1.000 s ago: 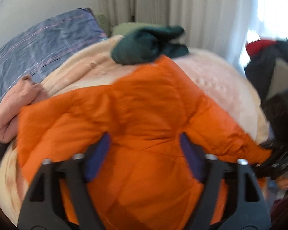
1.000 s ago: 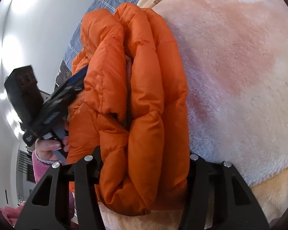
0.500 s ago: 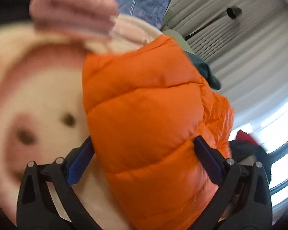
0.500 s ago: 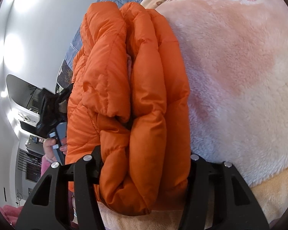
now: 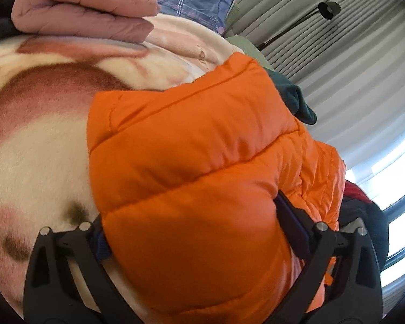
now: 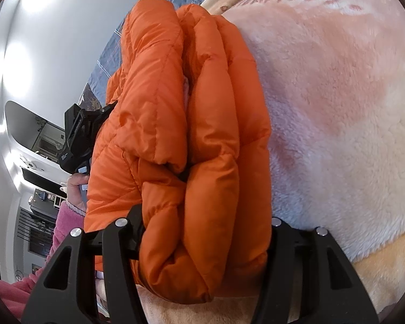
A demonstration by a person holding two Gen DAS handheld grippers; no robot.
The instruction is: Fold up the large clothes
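The orange puffer jacket (image 6: 191,145) lies bunched in thick folds on the fleece blanket (image 6: 337,108) that covers the bed. The right gripper (image 6: 202,224) holds the jacket's near end: its jaws pinch the stacked padded layers from both sides. At the jacket's opposite end, the left gripper (image 5: 191,221) straddles a folded edge. Its jaws are closing from nearly full spread, with the padded edge between them, and the pads do not yet appear to press into the cloth.

Risk 1: the filling is springy and the shell looks slick (a typical down-type fabric). If the left jaws close on the outer layer only, the inner layers will likely slide out and the fold will open.

Risk 2: the right grip spans several layers. A sideways pull could strip one layer free and skew the bundle.

Risk 3: the lower left jaw sits against the blanket. Closing there could catch blanket pile along with the jacket and drag the blanket.

Risk 4: the folded pink garment (image 5: 83,8) lies beyond the jacket and could be knocked by a wide swing.
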